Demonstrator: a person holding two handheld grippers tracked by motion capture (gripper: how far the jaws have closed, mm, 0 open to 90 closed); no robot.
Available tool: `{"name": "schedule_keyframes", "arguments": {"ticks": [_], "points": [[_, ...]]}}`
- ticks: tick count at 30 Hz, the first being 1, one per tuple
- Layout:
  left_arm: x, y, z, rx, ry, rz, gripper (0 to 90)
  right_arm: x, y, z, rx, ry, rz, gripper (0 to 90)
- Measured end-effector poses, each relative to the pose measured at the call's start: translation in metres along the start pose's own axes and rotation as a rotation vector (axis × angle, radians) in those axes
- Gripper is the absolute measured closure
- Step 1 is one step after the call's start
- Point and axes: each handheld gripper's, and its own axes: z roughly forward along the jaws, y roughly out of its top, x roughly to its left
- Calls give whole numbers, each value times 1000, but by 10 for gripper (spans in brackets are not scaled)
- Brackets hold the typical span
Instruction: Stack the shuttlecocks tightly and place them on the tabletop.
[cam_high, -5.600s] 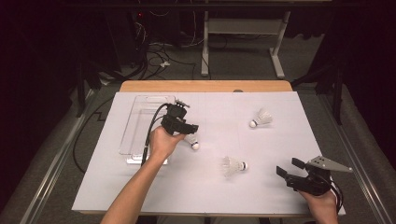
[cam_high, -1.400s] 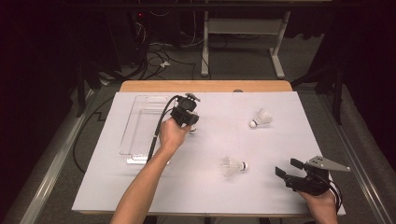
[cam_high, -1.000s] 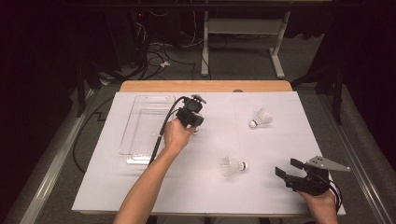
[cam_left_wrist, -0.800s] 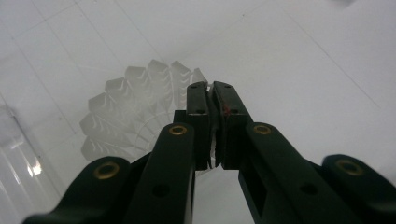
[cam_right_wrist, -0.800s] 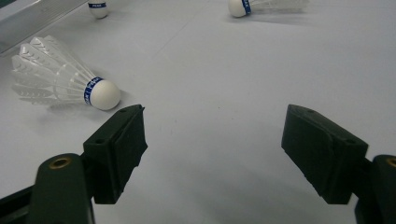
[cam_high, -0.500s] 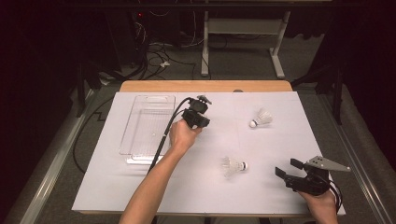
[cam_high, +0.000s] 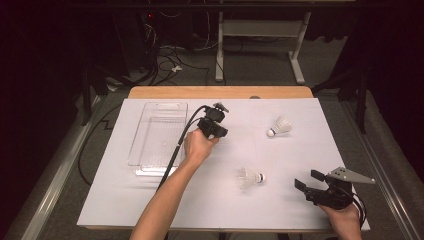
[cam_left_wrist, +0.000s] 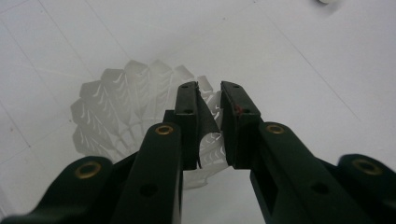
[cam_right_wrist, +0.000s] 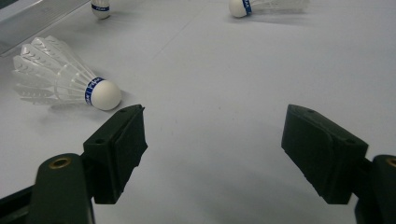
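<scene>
My left gripper (cam_high: 219, 131) hangs over the white table right of the clear tray (cam_high: 159, 142). In the left gripper view the feather skirt of a white shuttlecock (cam_left_wrist: 121, 109) stands between the tips of this gripper (cam_left_wrist: 208, 91). The jaws have just been opening, a narrow gap shows beside the feather, and the left gripper is open. My right gripper (cam_high: 308, 179) rests open at the table's near right corner, nothing between the jaws of this gripper (cam_right_wrist: 215, 121). A second shuttlecock (cam_high: 250, 177) (cam_right_wrist: 65, 77) lies left of it. A third shuttlecock (cam_high: 280, 126) (cam_right_wrist: 266, 5) lies farther back.
The clear tray holds nothing. A wooden table edge (cam_high: 220, 92) runs along the back, with a desk frame (cam_high: 260, 35) and cables (cam_high: 165, 55) on the floor beyond. The left gripper's cable (cam_high: 177, 150) trails across the tray's right rim.
My left hand has carried its gripper from beside the tray's right edge up and to the right over the sheet. The right gripper and the two lying shuttlecocks have kept still.
</scene>
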Motion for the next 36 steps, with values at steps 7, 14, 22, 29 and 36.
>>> {"name": "schedule_keyframes", "arguments": {"ticks": [7, 14, 22, 29, 36], "points": [[-2, 1, 1, 6, 3, 7, 796, 0, 0, 0, 1, 1, 0, 221], [-7, 5, 4, 34, 9, 39, 854, 1, 0, 1, 7, 5, 2, 221], [-11, 9, 13, 51, 19, 44, 856, 1, 0, 1, 6, 8, 3, 221], [-16, 10, 19, 60, 31, 61, 887, 1, 0, 1, 6, 11, 1, 221], [-19, 10, 23, 62, 37, 64, 887, 2, 0, 1, 8, 11, -1, 222]]}}
